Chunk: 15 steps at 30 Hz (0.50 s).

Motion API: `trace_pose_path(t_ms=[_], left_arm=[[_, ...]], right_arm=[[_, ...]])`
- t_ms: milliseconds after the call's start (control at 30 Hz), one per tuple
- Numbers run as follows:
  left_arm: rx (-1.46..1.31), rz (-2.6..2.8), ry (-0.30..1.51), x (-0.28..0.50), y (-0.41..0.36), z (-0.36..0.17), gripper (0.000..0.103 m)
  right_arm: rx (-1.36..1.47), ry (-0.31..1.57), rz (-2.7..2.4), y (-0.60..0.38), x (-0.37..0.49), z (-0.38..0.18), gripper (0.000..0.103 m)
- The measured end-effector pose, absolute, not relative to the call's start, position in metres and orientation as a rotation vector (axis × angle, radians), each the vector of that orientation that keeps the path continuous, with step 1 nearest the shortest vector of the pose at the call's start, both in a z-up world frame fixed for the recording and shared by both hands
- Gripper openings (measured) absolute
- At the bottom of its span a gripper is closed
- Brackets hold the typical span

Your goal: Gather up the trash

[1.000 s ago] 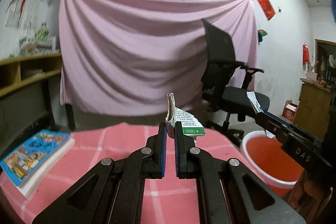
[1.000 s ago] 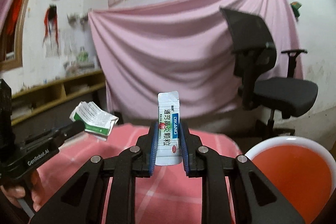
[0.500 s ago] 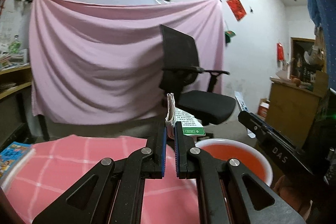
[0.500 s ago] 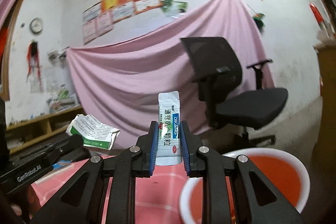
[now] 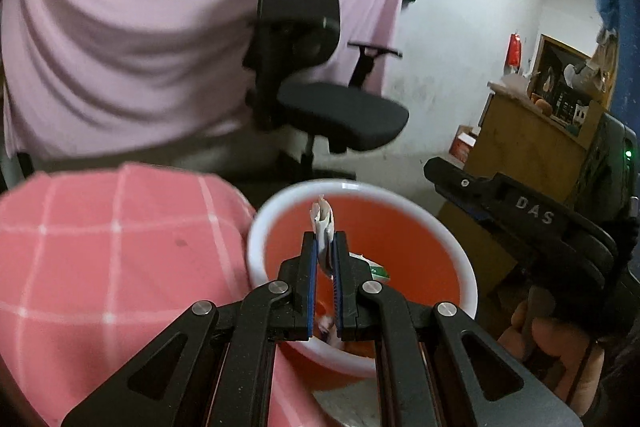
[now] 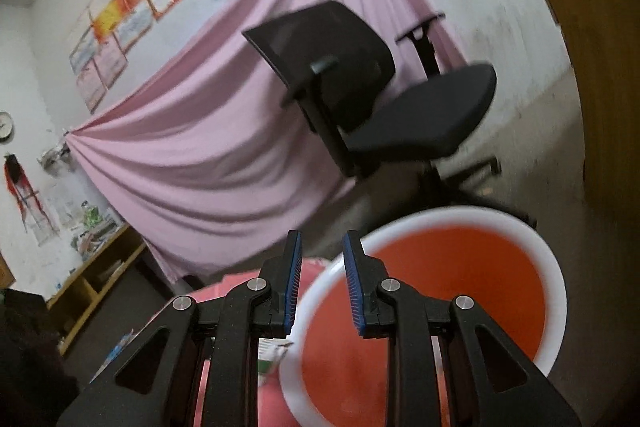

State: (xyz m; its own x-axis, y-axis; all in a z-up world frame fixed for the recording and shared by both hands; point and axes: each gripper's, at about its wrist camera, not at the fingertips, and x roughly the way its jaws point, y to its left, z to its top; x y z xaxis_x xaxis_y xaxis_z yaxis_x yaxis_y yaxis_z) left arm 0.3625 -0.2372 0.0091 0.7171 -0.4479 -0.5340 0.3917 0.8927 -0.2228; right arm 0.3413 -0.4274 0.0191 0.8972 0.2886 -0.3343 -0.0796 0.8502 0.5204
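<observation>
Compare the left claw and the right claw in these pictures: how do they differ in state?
The left claw is shut on a crumpled white paper wrapper, while the right claw holds nothing. The left claw's blue pads are nearly together; the right claw's pads stand apart, with the chair and floor visible between them. Both are black with blue pads and point towards the round orange bucket with a white rim.

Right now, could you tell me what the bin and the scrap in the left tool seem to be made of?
Bin: likely plastic, smooth orange inside with a glossy white rim. Scrap: probably thin printed paper or foil wrapper, creased and crumpled; blur leaves it open.
</observation>
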Motion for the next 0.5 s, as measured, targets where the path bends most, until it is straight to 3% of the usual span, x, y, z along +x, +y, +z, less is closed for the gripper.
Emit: trace_pose_path(t_ms=[233, 300, 367, 500], left_arm=[[-0.104, -0.467, 0.706, 0.376, -0.245, -0.001, 0.011], [-0.097, -0.466, 0.713, 0.373, -0.244, -0.003, 0.022], [-0.110, -0.465, 0.706, 0.370, -0.240, -0.003, 0.026], [-0.105, -0.448, 0.703, 0.373, -0.235, -0.005, 0.026]], right_arm=[[0.563, 0.495, 0.192, -0.439, 0.344, 0.007, 0.021], [0.567, 0.520, 0.198, -0.439, 0.346, 0.003, 0.021], [0.567, 0.539, 0.211, -0.438, 0.347, 0.001, 0.022], [0.541, 0.547, 0.207, -0.438, 0.344, -0.001, 0.022]])
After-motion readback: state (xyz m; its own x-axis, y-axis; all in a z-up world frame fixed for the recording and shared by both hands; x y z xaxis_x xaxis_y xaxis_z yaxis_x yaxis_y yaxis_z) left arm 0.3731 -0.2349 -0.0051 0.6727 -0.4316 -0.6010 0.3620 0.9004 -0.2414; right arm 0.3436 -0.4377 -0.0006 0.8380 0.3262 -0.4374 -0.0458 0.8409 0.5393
